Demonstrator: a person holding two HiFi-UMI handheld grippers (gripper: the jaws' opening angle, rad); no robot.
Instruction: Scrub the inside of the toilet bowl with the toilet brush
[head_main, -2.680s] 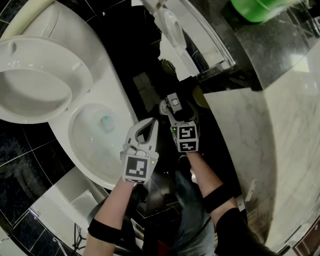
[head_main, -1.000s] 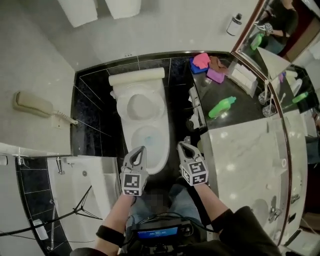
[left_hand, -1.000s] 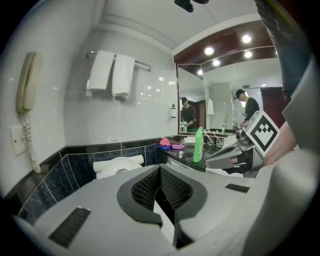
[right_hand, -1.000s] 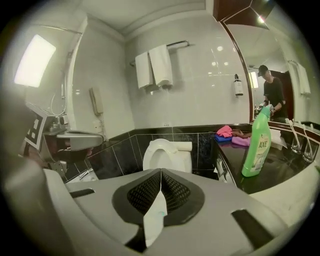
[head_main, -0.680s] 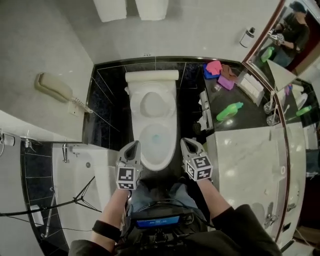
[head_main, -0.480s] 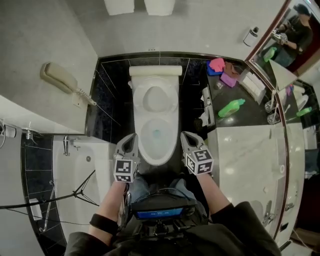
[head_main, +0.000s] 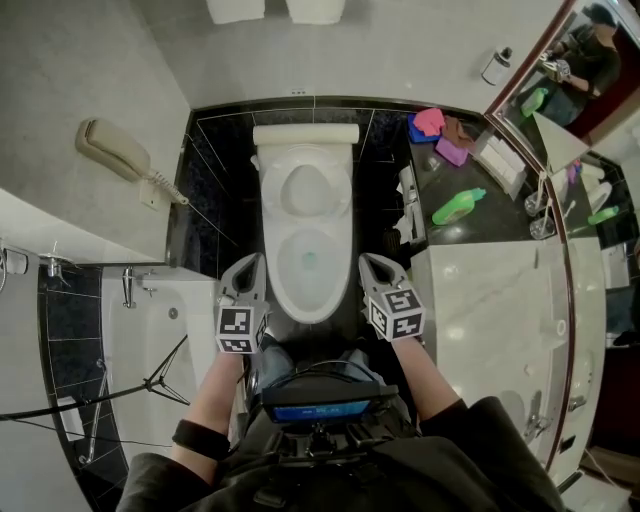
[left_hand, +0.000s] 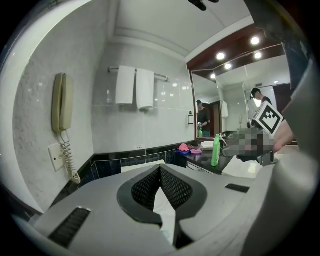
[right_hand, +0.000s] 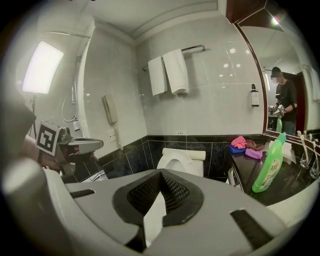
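The white toilet (head_main: 303, 292) stands in the middle of the head view with its lid (head_main: 300, 190) raised and blue-tinted water in the bowl (head_main: 308, 262). My left gripper (head_main: 249, 262) hovers just left of the bowl's front rim. It is shut and holds nothing, and its mesh pads meet at the tips (left_hand: 160, 169). My right gripper (head_main: 367, 262) hovers just right of the rim, also shut and empty (right_hand: 160, 172). White items (head_main: 407, 205) stand between the toilet and the counter. I cannot tell whether the brush is among them.
A wall phone (head_main: 110, 150) hangs at the left above a bathtub (head_main: 150, 330) and a tripod (head_main: 150, 385). At the right, a marble counter (head_main: 490, 300) carries a green bottle (head_main: 458, 207) and pink and purple cloths (head_main: 432, 125). Towels (left_hand: 135, 87) hang on the back wall.
The view has pulled up and back from the bowl. Both grippers have drawn apart from the bowl's front and now flank it, the left one shifting left. Both stayed shut.
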